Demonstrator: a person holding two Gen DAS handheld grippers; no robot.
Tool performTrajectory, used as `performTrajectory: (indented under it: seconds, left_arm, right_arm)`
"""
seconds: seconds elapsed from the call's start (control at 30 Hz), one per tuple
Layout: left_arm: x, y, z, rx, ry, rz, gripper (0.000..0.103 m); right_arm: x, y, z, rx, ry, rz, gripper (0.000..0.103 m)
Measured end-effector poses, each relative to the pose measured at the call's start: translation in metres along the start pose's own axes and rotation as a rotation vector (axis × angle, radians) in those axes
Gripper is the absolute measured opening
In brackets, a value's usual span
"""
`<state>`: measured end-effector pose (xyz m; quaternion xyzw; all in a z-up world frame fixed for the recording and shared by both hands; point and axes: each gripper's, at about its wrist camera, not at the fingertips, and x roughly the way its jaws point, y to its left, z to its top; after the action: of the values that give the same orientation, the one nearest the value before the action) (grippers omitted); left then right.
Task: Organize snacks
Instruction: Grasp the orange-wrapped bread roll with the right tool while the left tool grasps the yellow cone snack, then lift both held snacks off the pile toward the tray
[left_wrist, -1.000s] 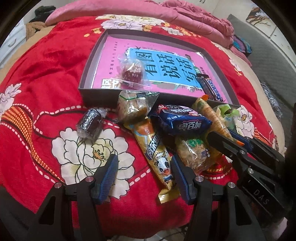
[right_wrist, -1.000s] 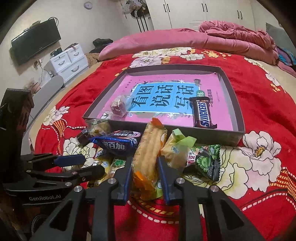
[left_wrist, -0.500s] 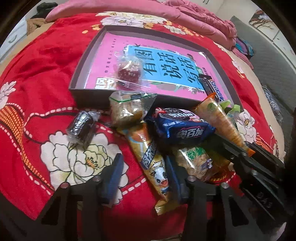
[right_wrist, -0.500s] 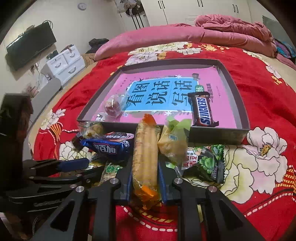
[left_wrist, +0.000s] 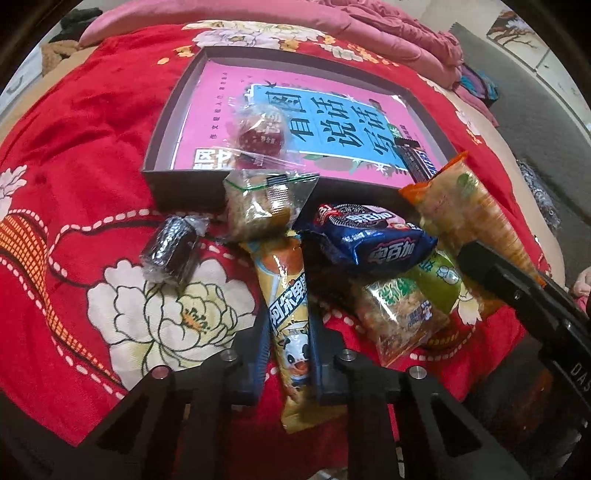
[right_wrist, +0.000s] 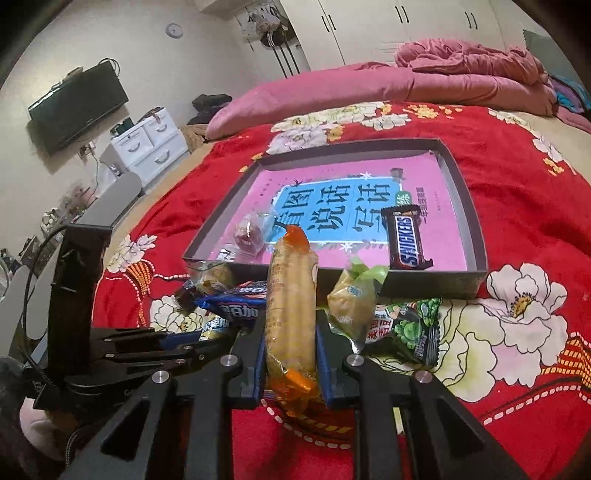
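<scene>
Left gripper (left_wrist: 287, 341): jaws closed on the lower half of the panda-print snack stick (left_wrist: 288, 314), which lies on the red blanket (left_wrist: 74, 177). Right gripper (right_wrist: 290, 354): jaws clamped on the long orange-ended cracker pack (right_wrist: 291, 314), its far end pointing toward the shallow box (right_wrist: 476, 236) ahead of the jaws.
</scene>
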<state>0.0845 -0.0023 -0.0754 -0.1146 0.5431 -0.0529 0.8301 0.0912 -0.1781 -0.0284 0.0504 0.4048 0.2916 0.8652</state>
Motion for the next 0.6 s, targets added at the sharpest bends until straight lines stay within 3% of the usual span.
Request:
performTrajectory:
  seconds: [0.6]
  left_arm:
    - [-0.037, 0.003, -0.015, -0.009, -0.023, -0.032, 0.016]
  right_arm:
    - [-0.014, -0.005, 0.006, 0.024, -0.051, 0.026, 0.023]
